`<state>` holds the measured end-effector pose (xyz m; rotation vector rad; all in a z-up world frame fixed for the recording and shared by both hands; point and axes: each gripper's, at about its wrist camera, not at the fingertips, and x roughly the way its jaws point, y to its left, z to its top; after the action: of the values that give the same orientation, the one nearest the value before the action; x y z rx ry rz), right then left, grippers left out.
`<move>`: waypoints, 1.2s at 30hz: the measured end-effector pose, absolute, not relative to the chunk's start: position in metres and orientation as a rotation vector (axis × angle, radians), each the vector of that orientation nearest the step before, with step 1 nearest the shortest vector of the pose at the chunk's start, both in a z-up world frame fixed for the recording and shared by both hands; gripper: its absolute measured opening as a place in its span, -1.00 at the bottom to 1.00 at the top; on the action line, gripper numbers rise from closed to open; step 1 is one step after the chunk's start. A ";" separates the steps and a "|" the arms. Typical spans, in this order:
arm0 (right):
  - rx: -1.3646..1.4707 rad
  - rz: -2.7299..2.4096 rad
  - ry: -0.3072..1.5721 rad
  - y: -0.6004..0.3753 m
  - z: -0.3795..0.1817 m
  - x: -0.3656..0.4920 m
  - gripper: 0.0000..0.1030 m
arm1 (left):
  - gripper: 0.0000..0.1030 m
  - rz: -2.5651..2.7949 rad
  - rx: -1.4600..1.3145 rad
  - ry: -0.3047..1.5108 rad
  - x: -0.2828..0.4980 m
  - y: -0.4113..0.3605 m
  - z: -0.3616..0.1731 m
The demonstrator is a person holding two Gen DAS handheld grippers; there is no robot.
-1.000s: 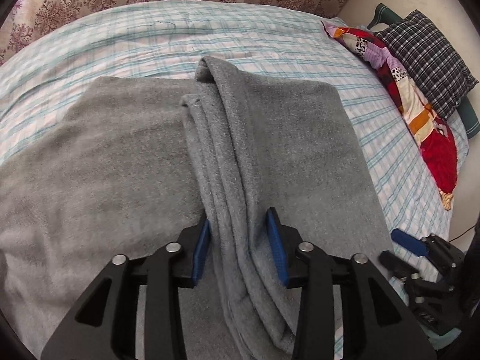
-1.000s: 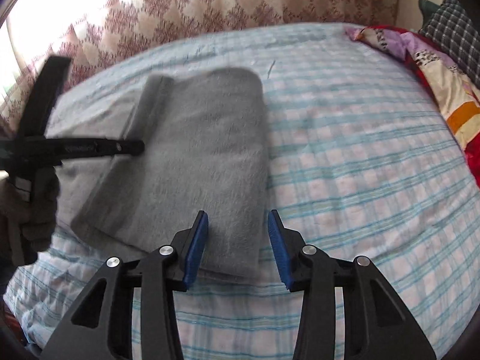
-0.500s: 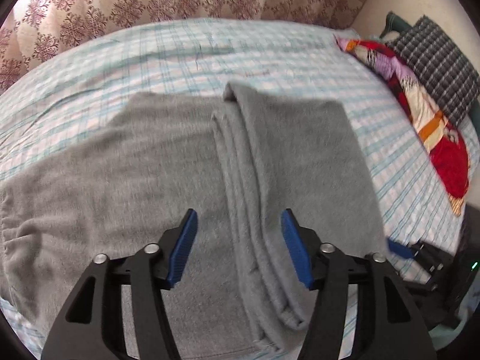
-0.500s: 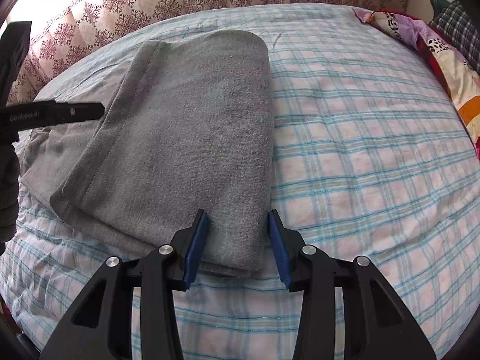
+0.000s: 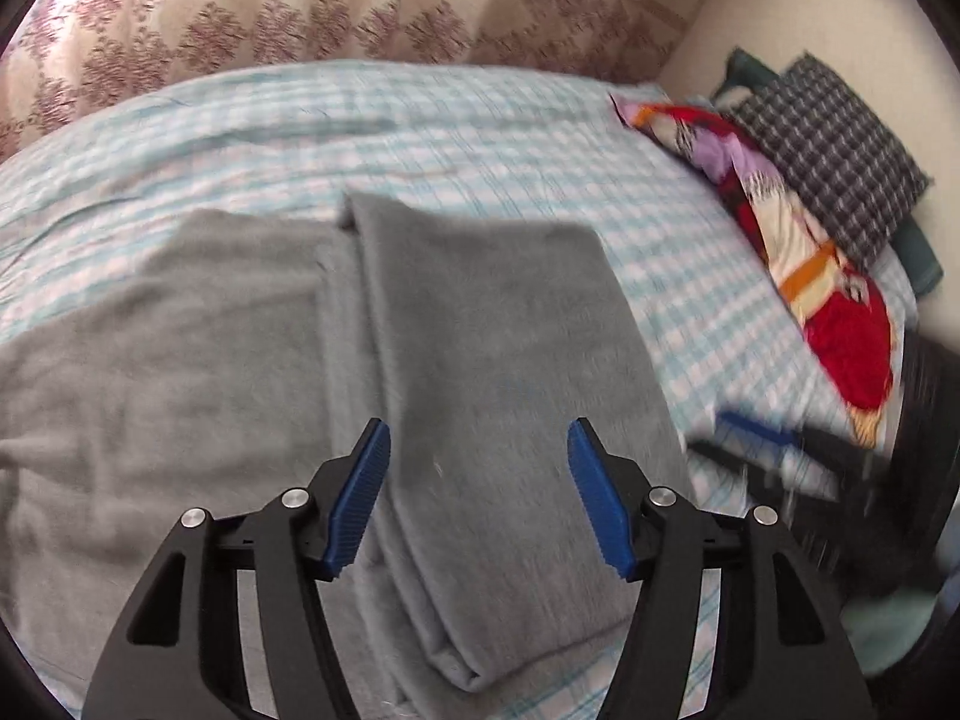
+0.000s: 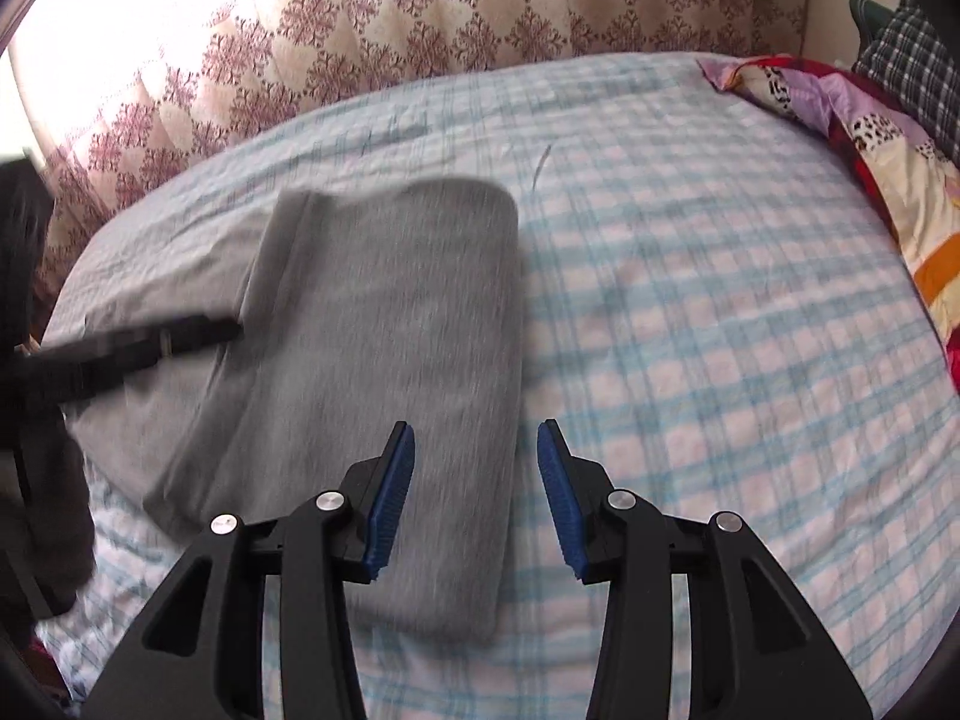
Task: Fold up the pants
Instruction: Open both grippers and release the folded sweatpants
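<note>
Nearest in each wrist view stands a gripper with black arms and blue ribbed pads. The left gripper point(image 5: 479, 483) has its jaws spread wide and holds nothing, hanging above the upper layer of cloth. The right gripper point(image 6: 475, 483) is likewise parted and empty, its left pad over the cloth's right edge, its right pad over bare sheet.

Beyond the pads lie the grey fleece pants point(image 5: 480, 360), spread on the blue-and-white checked bed sheet point(image 6: 720, 330): one part is doubled over the other, so that a narrower folded panel rests on a wider single layer extending leftward. Motion blur hides finer detail.

Judged from this lay, one fold is made and a further fold remains. The next move likely calls for both grippers to descend, close on an edge of the cloth, and carry it across evenly.

Farthest stand a multicoloured patchwork quilt point(image 5: 828, 300), a dark checked pillow point(image 5: 834, 162) and a cream patterned curtain point(image 6: 450, 30).
</note>
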<state>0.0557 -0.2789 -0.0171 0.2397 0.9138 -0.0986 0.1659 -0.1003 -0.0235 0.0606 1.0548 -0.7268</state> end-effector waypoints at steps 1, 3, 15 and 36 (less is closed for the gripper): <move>0.227 -0.099 0.902 -0.280 -0.014 0.066 -0.16 | 0.22 -0.732 0.077 1.064 0.162 -0.103 -0.028; 0.213 -0.074 0.889 -0.280 -0.010 0.088 -0.16 | 0.22 -0.739 0.093 1.083 0.158 -0.106 -0.037; 0.163 -0.084 0.922 -0.273 -0.029 0.169 -0.16 | 0.22 -0.742 0.127 1.095 0.158 -0.106 -0.050; 0.198 -0.070 0.945 -0.283 -0.047 0.184 -0.09 | 0.23 -0.730 0.167 1.092 0.157 -0.110 -0.055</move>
<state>0.1844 -0.2828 -0.0468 0.1985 0.9453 -0.0697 0.1572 -0.1097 -0.0548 0.1665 1.0923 -0.7305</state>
